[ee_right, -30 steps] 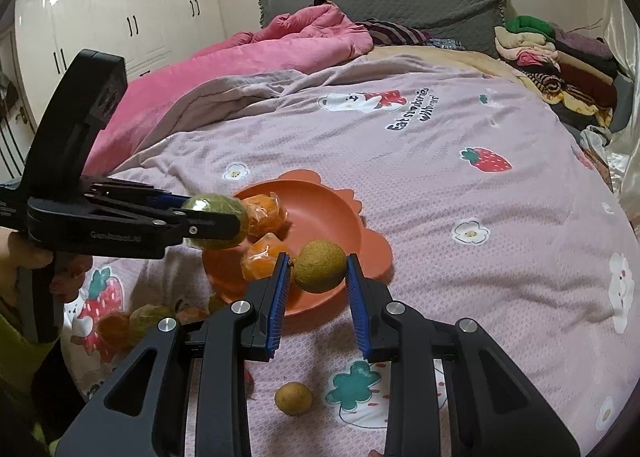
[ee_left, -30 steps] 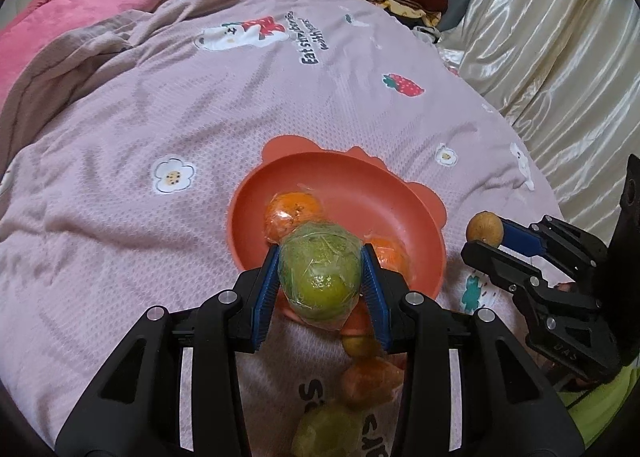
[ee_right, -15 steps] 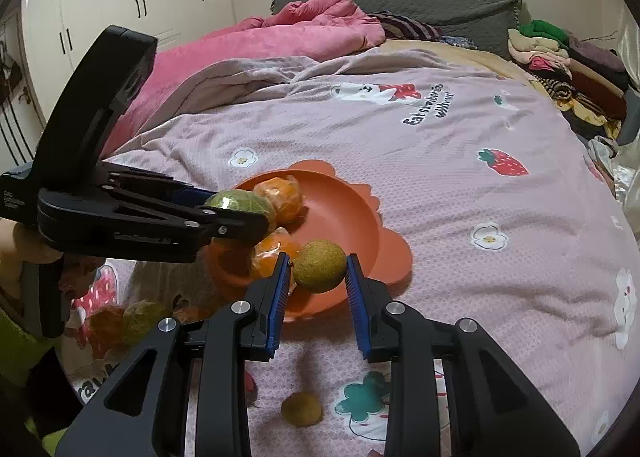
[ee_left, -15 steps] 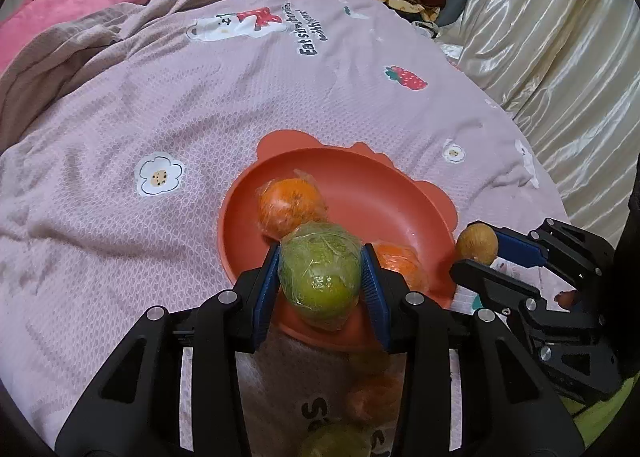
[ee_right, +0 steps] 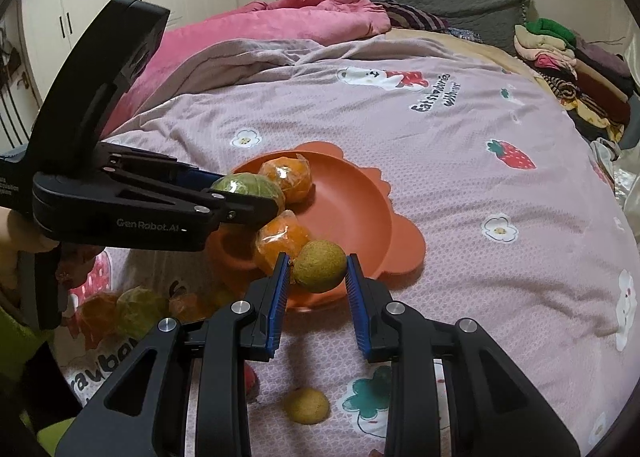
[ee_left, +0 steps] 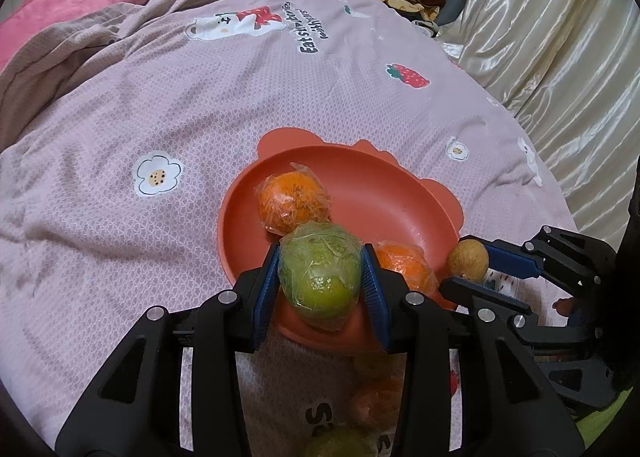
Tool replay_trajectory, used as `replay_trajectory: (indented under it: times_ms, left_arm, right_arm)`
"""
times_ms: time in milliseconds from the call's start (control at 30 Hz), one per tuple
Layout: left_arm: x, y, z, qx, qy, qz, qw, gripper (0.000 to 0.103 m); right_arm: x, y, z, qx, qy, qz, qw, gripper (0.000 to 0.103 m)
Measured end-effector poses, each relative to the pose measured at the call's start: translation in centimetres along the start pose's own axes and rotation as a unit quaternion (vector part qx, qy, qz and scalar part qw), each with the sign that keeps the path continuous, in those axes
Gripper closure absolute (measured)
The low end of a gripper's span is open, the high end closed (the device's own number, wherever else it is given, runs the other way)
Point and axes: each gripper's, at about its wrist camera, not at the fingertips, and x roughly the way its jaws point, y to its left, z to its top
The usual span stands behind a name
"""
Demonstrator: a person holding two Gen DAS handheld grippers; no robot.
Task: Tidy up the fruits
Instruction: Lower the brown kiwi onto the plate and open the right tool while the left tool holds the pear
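Note:
An orange bear-shaped plate (ee_left: 384, 197) (ee_right: 360, 213) lies on the bedspread with two plastic-wrapped oranges (ee_left: 294, 203) (ee_right: 286, 173) in it, the second orange (ee_left: 404, 265) (ee_right: 280, 239) near its front rim. My left gripper (ee_left: 320, 281) (ee_right: 256, 197) is shut on a wrapped green citrus fruit (ee_left: 320, 277) (ee_right: 244, 185), held over the plate's near edge. My right gripper (ee_right: 318, 269) (ee_left: 466, 263) is shut on a small brown kiwi-like fruit (ee_right: 320, 265) (ee_left: 468, 259), just above the plate's right rim.
More wrapped fruits (ee_right: 136, 309) lie on the bedspread near the person's side, and one small brown fruit (ee_right: 306, 405) sits below my right gripper. A pink quilt (ee_right: 280, 25) and folded clothes (ee_right: 572, 65) are at the far end. A satin curtain (ee_left: 560, 37) hangs to the right.
Both grippers have drifted forward over the plate with their fruits still gripped; the plate and its oranges now sit closer under the fingers.

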Motion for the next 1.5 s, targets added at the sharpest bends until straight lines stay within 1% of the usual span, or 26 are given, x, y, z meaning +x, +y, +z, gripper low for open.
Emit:
replay_trajectory:
  times_ms: [533,1233,1500]
  left_arm:
    - [0.2,0.3,0.1,-0.002,0.000,0.002,1.0000,0.071]
    - [0.1,0.4,0.1,-0.004,-0.002,0.002,1.0000,0.071]
    - [0.1,0.4,0.0,-0.003,-0.002,0.002,1.0000,0.071]
  right_arm:
    - [1.0,0.6,0.1,-0.008,0.009,0.008,1.000,0.076]
    - [1.0,1.1,0.2,-0.012,0.014,0.010,1.000,0.075]
    - [0.3,1.0,0.0,-0.007,0.007,0.008,1.000,0.067]
